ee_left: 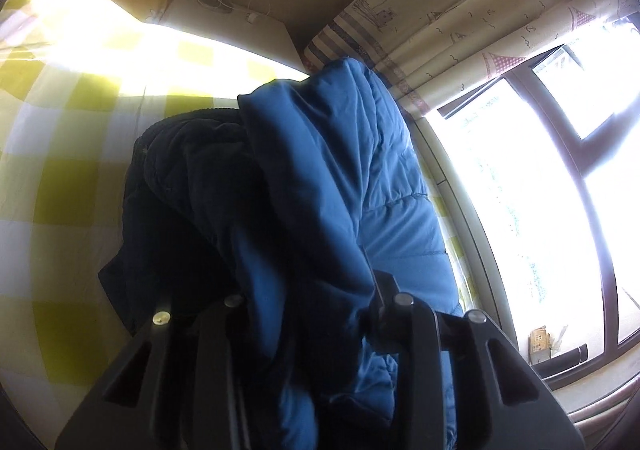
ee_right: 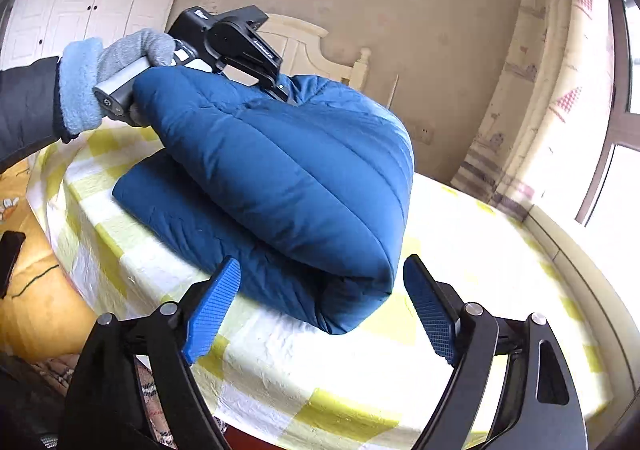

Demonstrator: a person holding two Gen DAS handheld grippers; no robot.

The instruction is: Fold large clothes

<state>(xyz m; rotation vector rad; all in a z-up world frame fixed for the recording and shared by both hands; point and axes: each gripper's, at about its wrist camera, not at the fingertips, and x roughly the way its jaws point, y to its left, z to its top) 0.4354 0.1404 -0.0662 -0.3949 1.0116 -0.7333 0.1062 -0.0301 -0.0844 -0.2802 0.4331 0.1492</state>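
Right gripper (ee_right: 322, 310): spread wide, holding nothing; its two blue ribbed pads (ee_right: 212, 316) stand apart on either side of the jacket's near folded edge, not touching it.
Left gripper (ee_left: 308, 310): buried in blue fabric in its own view, with cloth bunched between the black finger frames; it appears to be pinching the jacket, though the fingertips themselves are hidden.
Left gripper seen from the right wrist (ee_right: 280, 88): ahead and up to the left of the right gripper, at the far top edge of the raised jacket layer.
Left hand (ee_right: 120, 62): in a grey and pale blue glove, wrapped around the handle of the left gripper.
Puffer jacket (ee_right: 288, 178): blue, quilted, just ahead of the right gripper on the bed; its upper layer is lifted and curled over a flat lower layer.
Dark lining (ee_left: 188, 186): visible ahead and left of the left gripper.
Bed (ee_right: 360, 390): yellow and white checked cover, under the jacket.
Curtain (ee_left: 480, 10): patterned, ahead and right of the left gripper, beside the window (ee_left: 520, 210).
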